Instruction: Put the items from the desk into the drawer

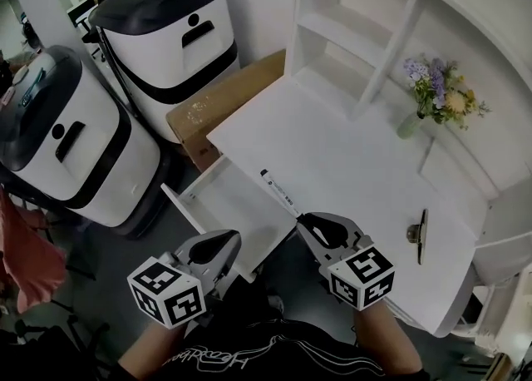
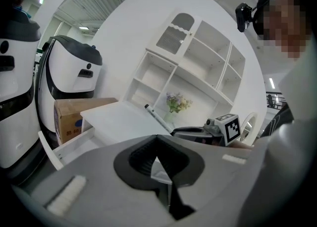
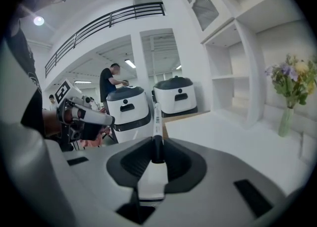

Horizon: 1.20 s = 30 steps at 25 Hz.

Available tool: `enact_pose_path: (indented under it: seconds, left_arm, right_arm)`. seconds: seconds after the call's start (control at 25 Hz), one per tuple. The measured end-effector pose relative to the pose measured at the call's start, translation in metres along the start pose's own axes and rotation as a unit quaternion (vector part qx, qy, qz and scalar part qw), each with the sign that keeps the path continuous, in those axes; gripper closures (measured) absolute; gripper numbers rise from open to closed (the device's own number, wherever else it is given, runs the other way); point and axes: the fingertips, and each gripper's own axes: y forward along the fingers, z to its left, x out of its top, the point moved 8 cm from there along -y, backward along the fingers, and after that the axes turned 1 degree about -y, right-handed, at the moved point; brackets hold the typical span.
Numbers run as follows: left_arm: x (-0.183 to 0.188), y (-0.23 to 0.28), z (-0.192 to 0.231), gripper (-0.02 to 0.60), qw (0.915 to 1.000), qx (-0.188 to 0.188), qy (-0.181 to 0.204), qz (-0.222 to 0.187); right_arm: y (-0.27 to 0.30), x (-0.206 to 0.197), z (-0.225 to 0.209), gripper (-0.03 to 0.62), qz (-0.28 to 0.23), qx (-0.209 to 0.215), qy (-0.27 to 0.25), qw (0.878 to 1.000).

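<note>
White counter (image 1: pixel 349 163), drawer (image 1: pixel 224 205) open at near left; right gripper (image 1: pixel 309 223) pinches a marker (image 1: pixel 278 190), left gripper (image 1: pixel 223 244) fingers (image 2: pixel 141 159) pressed together, empty; next move likely carries marker leftward over drawer.

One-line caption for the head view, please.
The right gripper holds a white marker at the desk edge beside the open drawer; the left gripper is shut, empty.

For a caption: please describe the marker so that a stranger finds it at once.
Start at the white desk. At its edge by the open drawer, the right gripper is shut on the marker. It is slim and white with a dark tip, unlike the dark item farther right.
</note>
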Motion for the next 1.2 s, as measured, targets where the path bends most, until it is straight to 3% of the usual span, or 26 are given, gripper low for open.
enact_pose_path:
  seconds: [0.6, 0.84, 1.2]
  left_arm:
    - [-0.017, -0.046, 0.074, 0.574, 0.9951, 0.071, -0.064, -0.026]
    - [-0.027, -0.058, 0.103, 0.574, 0.9905, 0.099, -0.091, -0.028]
    - [-0.032, -0.065, 0.141, 0.574, 0.9841, 0.129, -0.121, -0.019]
  right_arm:
    - [0.122, 0.006, 0.048, 0.516, 0.051, 0.095, -0.019, 0.994]
    - [0.173, -0.024, 0.049, 0.516, 0.097, 0.114, 0.008, 0.989]
    - [0.248, -0.097, 0.045, 0.516, 0.212, 0.110, -0.015, 0.971]
